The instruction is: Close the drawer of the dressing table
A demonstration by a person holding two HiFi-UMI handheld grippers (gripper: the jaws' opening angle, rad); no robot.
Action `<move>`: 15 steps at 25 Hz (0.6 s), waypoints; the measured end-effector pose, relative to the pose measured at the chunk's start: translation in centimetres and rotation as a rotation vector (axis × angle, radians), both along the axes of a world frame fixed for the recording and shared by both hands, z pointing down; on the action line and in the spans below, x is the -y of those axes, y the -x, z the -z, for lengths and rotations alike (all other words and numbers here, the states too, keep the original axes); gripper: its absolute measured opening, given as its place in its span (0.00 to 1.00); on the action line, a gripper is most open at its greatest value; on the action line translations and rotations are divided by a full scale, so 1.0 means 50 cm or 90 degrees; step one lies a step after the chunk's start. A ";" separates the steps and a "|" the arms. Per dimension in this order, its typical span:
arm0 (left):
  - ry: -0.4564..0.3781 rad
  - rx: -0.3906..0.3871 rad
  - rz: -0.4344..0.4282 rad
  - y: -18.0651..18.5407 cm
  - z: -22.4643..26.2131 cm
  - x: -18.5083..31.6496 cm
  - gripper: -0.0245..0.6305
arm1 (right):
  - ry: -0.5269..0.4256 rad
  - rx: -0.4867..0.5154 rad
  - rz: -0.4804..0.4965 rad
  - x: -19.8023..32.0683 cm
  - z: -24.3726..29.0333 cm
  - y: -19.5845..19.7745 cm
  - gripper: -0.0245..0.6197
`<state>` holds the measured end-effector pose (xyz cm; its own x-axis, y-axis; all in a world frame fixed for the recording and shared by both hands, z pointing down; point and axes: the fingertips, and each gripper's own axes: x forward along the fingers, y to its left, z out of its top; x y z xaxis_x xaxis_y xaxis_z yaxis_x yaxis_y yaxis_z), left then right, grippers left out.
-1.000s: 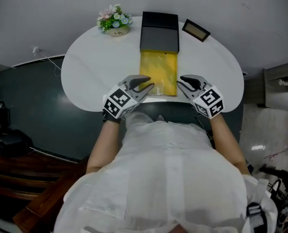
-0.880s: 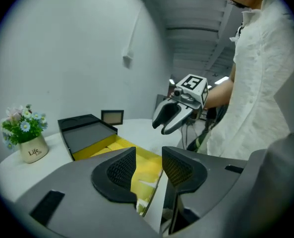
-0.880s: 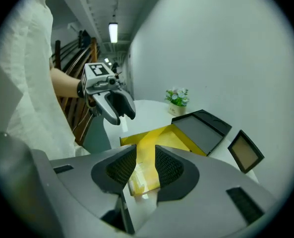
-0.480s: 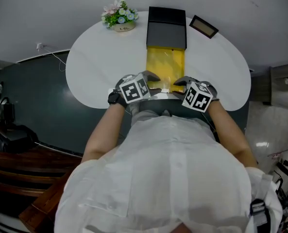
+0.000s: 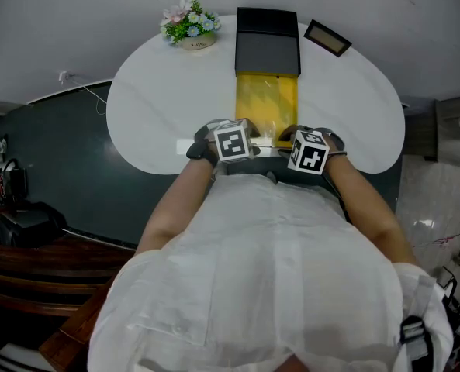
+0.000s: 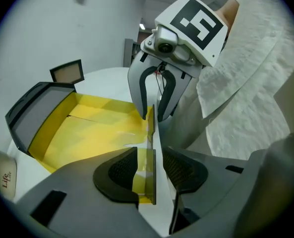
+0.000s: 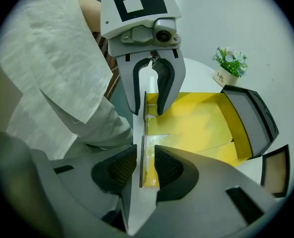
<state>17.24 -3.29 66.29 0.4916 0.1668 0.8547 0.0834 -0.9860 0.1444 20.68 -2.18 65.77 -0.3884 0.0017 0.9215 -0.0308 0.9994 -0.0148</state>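
Straddling the front panel [image 6: 150,133] of the yellow drawer [image 5: 266,103], our left gripper [image 6: 150,170] and right gripper [image 7: 146,167] stand unclamped, jaws just opened; next, we reckon, pinch and push.

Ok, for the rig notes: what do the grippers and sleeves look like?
The left gripper and right gripper are grey with black pads; their jaws have just been opening, the drawer's front between them. Each carries a white cube of black square markers. The person's top is white.

Yellow drawer [image 5: 266,111] open, drawn out of black box [image 5: 268,41] toward near side; flat, level; clear front panel [image 6: 149,167] upright.
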 end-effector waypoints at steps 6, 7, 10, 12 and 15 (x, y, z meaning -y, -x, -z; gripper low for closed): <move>0.009 0.043 -0.010 0.005 -0.031 -0.014 0.25 | 0.006 -0.025 0.009 -0.005 -0.024 -0.004 0.18; 0.010 0.041 -0.009 0.001 -0.033 -0.014 0.22 | 0.004 -0.028 0.010 -0.005 -0.029 -0.005 0.17; 0.017 0.032 -0.008 -0.011 -0.035 -0.018 0.16 | 0.001 -0.032 0.011 -0.005 -0.033 -0.005 0.13; 0.018 0.058 -0.002 0.002 -0.049 -0.017 0.14 | 0.003 -0.032 0.013 -0.008 -0.036 -0.002 0.11; 0.018 0.069 0.000 0.005 -0.057 -0.019 0.12 | -0.001 -0.035 0.015 -0.010 -0.040 -0.003 0.08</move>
